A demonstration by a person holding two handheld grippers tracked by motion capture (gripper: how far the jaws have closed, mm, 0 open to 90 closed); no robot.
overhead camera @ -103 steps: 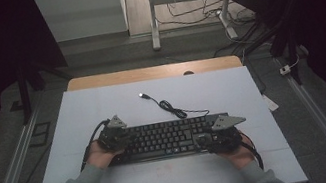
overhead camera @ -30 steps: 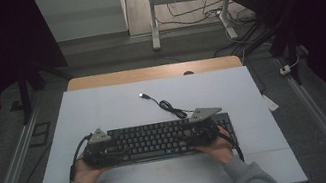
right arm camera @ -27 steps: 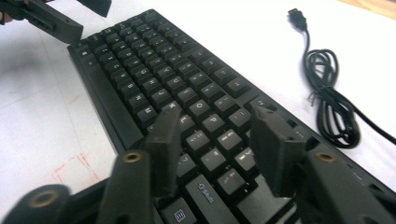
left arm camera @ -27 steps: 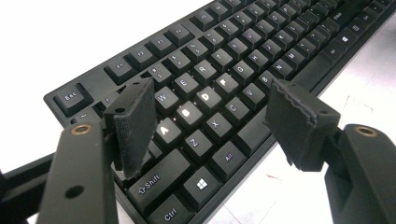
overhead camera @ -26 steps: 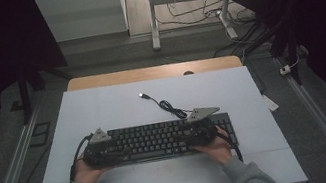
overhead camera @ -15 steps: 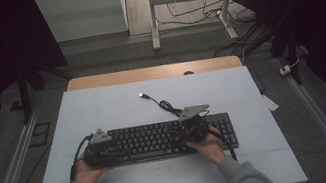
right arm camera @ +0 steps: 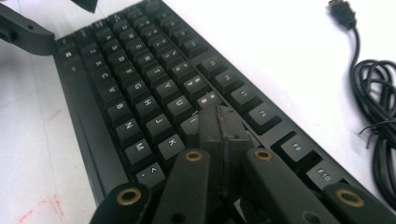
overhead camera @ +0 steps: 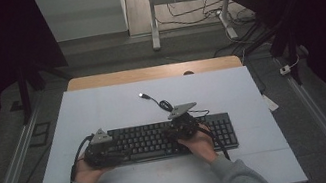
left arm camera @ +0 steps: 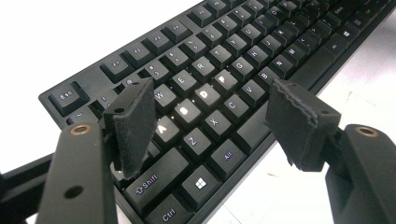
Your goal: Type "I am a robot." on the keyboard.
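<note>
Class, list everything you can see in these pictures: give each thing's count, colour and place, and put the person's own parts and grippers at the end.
keyboard: one, black, lying across the near middle of the mat, under both grippers.
cable: one, black, partly coiled, behind the keyboard, its plug end lying free on the mat.
mat: one, pale blue-white, covering most of the table.
table: one, wooden, a strip showing beyond the mat's far edge.
red marks: a few faint smears on the mat, in front of the keyboard.
left gripper: one, black, jaws open above the keyboard's left end.
right gripper: one, black, jaws shut with nothing between them, tips over the keys around the middle.
hands: two, with grey sleeves, coming in from the near edge.
</note>
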